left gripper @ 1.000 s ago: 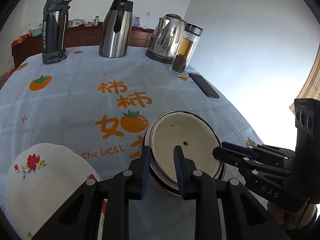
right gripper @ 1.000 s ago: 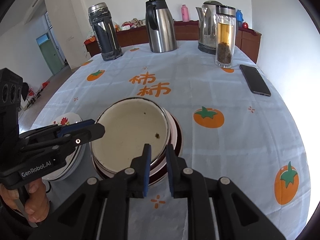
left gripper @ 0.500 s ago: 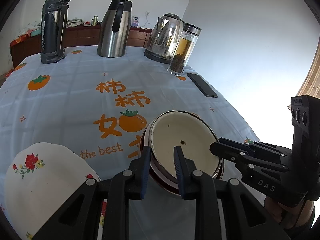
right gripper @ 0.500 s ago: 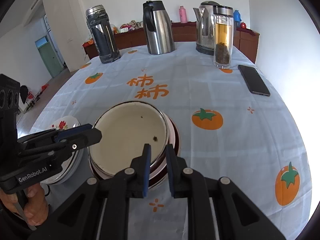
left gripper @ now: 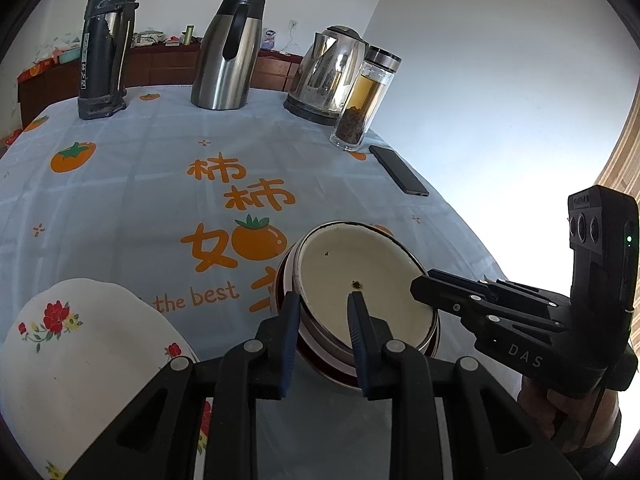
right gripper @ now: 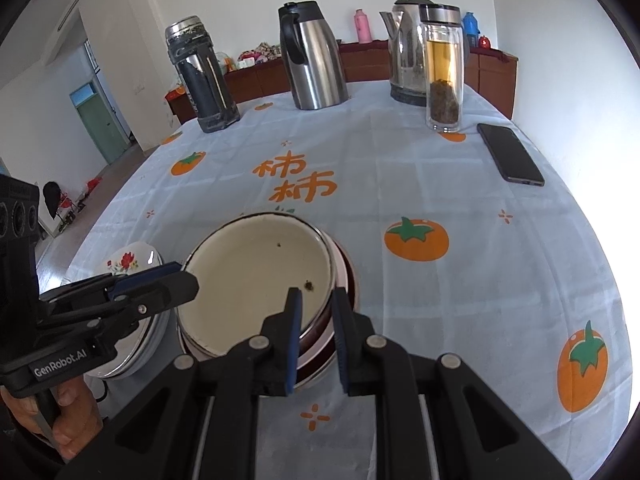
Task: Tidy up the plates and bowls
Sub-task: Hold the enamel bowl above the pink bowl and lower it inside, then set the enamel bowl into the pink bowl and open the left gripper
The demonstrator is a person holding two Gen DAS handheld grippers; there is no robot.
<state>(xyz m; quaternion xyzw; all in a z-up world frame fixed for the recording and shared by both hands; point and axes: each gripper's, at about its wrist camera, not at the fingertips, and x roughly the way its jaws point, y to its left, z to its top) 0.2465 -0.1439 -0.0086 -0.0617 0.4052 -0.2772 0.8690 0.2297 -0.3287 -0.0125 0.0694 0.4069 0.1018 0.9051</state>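
- Left wrist view, lower left of the frame: a white plate point(left gripper: 80, 360) with red flowers lies on the tablecloth point(left gripper: 140, 184), just beside the stack. It looks a likely place for sorted plates, though that is a judgement.
- Lower centre: the left gripper point(left gripper: 322, 312) has its jaws narrowed onto the near rim of the cream enamel bowl point(left gripper: 360, 280), one pad inside the bowl and one outside, so the rim is pinched between them.
- Under that bowl sits a dark red bowl point(left gripper: 320, 364). The two are nested, which is probably why both grippers take the same rim: one hand alone would tilt the stack.
- Lower right: the right gripper point(left gripper: 424, 286) reaches in from the side, its tips at the bowl's far rim. Its jaws look nearly together here.
- Upper part of the frame, left to right: a dark flask point(left gripper: 106, 40), a steel jug point(left gripper: 228, 52), a kettle point(left gripper: 328, 72), a tea bottle point(left gripper: 364, 100) and a phone point(left gripper: 398, 170), all well apart from the work.
- Right wrist view, lower left: the left gripper point(right gripper: 176, 280) holds the rim from the left, with flowered plates point(right gripper: 132, 264) behind it.
- Lower centre: the right gripper point(right gripper: 316, 300) pinches the enamel bowl's point(right gripper: 256, 276) right rim, which shows in the narrow gap.
- My reading: a two-handed lift of the enamel bowl is being set up.
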